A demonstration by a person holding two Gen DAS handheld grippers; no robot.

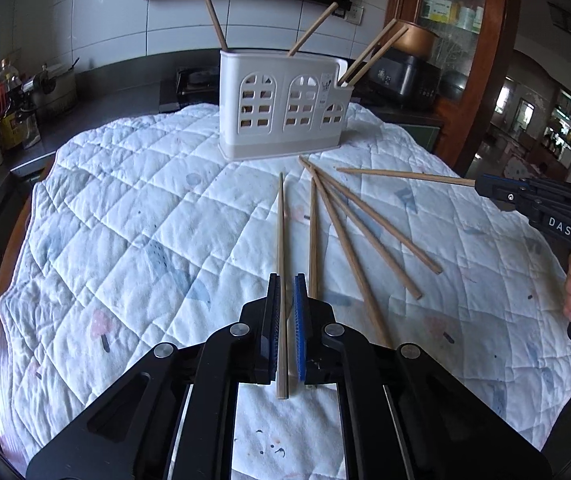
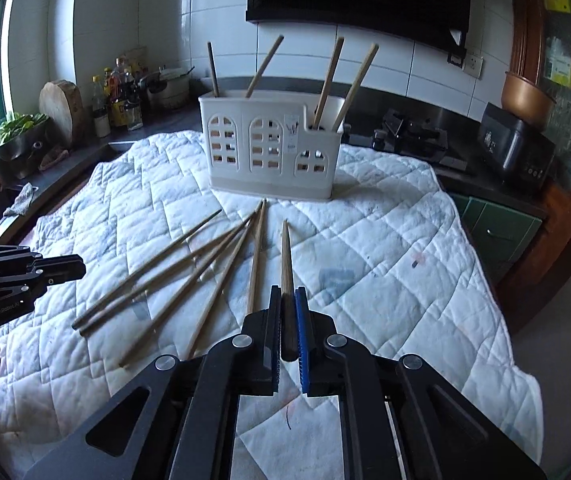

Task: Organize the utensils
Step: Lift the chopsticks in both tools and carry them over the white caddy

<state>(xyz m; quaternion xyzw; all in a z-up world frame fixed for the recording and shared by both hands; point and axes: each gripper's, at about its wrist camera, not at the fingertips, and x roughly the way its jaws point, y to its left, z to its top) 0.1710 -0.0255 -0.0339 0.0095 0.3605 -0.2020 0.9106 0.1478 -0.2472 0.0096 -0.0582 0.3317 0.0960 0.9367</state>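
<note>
Both claws are seen narrowed around a wooden stick. Between the nearly closed black and blue pads of the left gripper (image 1: 287,280) a long tan wooden chopstick (image 1: 282,240) is straddled; whether it is pinched or merely lying on the white quilted cloth (image 1: 125,220) cannot be told, as the pads hide the contact. By the right gripper (image 2: 288,292) a darker wooden chopstick (image 2: 285,256) is clamped at its thick end and held off the cloth, tip pointed toward the holder, presumably for dropping in. Just beyond, four loose chopsticks (image 1: 345,220) are fanned on the cloth, tips converging near the holder. Farther back stands the white plastic holder with arched windows (image 1: 285,104), in which four chopsticks (image 2: 329,80) are leaned upright. Its inner dividers are hidden by the walls.
</note>
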